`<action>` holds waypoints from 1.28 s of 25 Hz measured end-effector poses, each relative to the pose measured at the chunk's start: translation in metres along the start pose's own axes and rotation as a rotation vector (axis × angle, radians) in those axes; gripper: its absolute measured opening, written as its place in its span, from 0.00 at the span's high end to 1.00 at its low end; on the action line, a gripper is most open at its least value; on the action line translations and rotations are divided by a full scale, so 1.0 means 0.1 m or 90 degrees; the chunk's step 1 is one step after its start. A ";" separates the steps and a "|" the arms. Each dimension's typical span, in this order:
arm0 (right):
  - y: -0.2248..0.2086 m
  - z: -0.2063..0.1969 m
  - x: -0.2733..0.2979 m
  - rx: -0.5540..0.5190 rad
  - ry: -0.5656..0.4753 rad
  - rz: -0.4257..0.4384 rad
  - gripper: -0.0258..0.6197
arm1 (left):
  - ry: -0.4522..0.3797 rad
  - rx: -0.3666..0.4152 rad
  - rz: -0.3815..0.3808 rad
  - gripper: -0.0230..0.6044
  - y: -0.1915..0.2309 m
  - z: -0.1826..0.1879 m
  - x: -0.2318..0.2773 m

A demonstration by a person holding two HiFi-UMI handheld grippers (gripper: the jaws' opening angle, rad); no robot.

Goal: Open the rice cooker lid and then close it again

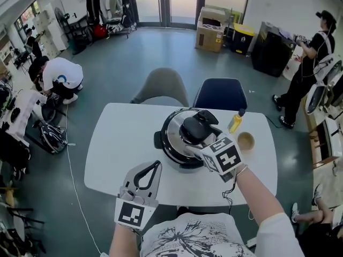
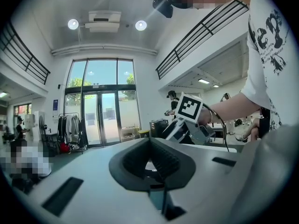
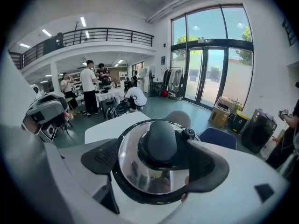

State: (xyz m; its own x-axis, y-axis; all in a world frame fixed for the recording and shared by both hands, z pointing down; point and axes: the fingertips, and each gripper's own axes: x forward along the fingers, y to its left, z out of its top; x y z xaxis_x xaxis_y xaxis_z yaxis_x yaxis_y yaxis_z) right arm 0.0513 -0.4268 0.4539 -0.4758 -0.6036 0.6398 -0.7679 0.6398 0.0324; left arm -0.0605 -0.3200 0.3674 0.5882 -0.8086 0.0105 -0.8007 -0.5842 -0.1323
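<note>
Here: white table [image 1: 107, 154], glass doors [image 1: 171, 4] | right gripper [image 3: 154, 164] spread over lid [image 3: 133, 169] | left gripper [image 2: 152, 155] closed

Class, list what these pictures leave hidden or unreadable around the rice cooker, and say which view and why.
1. Inside the rice cooker: the lid covers it in every view.
2. The cooker's near side: head view, behind the right tool.
3. What the cup holds: head view, too small.
4. The label on the bottle: head view, too small.
</note>
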 end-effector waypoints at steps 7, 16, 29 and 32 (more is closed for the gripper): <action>-0.27 0.19 0.53 0.029 0.077 0.036 0.29 | 0.000 0.013 0.007 0.94 0.23 -0.03 0.44; -0.33 0.12 0.77 0.064 0.145 0.041 0.46 | 0.001 0.006 0.003 0.94 0.38 -0.03 0.60; -0.24 0.11 0.74 0.090 0.120 0.017 0.51 | -0.004 0.005 -0.010 0.94 0.49 -0.03 0.44; -0.23 0.14 0.73 0.091 0.111 0.011 0.51 | -0.001 0.010 -0.015 0.94 0.52 -0.04 0.41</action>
State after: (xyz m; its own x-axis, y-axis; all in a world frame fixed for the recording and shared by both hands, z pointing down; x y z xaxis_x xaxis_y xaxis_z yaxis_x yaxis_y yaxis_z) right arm 0.0284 -0.4917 0.4891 -0.4183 -0.4938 0.7624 -0.8189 0.5682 -0.0812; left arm -0.0784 -0.3835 0.3645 0.6072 -0.7945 0.0124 -0.7847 -0.6020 -0.1476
